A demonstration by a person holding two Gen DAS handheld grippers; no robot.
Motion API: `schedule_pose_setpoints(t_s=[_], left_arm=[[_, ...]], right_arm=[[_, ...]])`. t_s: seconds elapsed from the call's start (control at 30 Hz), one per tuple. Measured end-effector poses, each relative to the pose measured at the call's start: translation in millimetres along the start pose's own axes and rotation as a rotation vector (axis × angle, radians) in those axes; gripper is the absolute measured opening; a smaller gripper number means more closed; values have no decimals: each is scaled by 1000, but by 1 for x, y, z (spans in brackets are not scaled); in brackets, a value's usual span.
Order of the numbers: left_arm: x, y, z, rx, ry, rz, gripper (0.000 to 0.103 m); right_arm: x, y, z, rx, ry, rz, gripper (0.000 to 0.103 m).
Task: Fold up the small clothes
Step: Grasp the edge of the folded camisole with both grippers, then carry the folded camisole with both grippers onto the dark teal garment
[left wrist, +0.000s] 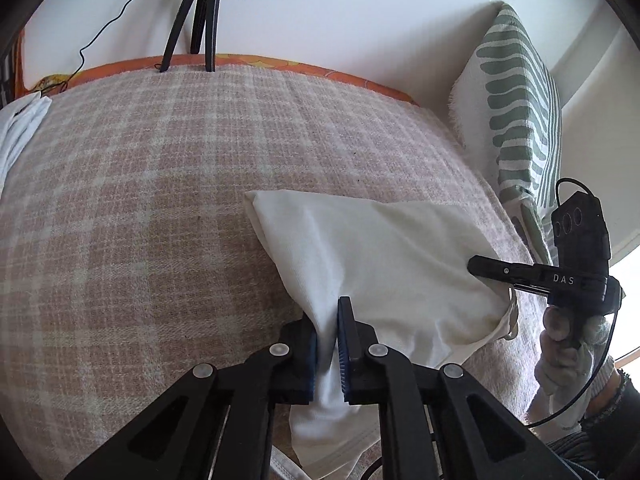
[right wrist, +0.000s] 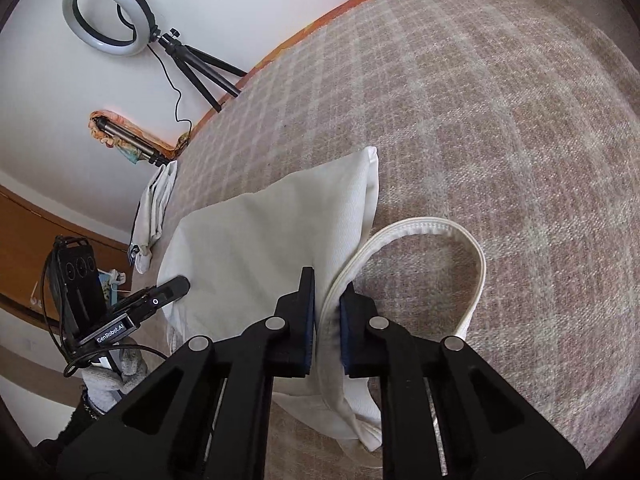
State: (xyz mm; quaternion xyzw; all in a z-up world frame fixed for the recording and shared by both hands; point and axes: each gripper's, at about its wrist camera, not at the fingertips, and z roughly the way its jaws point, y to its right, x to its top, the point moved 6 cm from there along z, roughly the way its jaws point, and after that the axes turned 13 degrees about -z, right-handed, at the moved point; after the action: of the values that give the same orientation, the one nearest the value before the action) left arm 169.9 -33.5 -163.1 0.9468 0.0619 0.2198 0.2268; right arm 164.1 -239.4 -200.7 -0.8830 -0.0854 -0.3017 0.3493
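A small white garment (left wrist: 372, 248) lies on a pink-and-cream checked blanket (left wrist: 140, 200). My left gripper (left wrist: 329, 320) is shut on a pinched fold at the garment's near edge, with cloth squeezed between its blue pads. From the right wrist view, my right gripper (right wrist: 327, 292) is shut on the garment's (right wrist: 260, 232) ribbed white strap (right wrist: 440, 232), which loops out to the right over the blanket (right wrist: 480, 100). The right gripper (left wrist: 486, 270) also shows at the garment's right corner in the left wrist view. The left gripper (right wrist: 176, 286) shows at the garment's left edge in the right wrist view.
A green-patterned cushion (left wrist: 516, 108) leans at the right. A ring light (right wrist: 108, 18) on a black tripod (left wrist: 200, 12) stands at the blanket's far edge by the wall. More white clothes (right wrist: 154, 208) lie at the left edge. A gloved hand (left wrist: 568, 352) holds the right gripper.
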Motion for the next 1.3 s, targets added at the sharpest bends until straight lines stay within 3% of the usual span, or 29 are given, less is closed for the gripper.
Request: schedule_pose_setpoints(t_s=[0.4, 0.8, 1.03, 1.3], left_arm=[[9, -1, -40, -9, 103, 37, 5], [31, -31, -108, 23, 202, 49, 5], [42, -80, -156, 70, 264, 23, 5], [60, -163, -208, 145, 330, -26, 5]], right_arm=[[18, -44, -30, -121, 98, -128, 10], [47, -128, -31, -124, 181, -240, 10], [59, -189, -9, -78, 220, -290, 10], [76, -273, 49, -30, 206, -373, 10]])
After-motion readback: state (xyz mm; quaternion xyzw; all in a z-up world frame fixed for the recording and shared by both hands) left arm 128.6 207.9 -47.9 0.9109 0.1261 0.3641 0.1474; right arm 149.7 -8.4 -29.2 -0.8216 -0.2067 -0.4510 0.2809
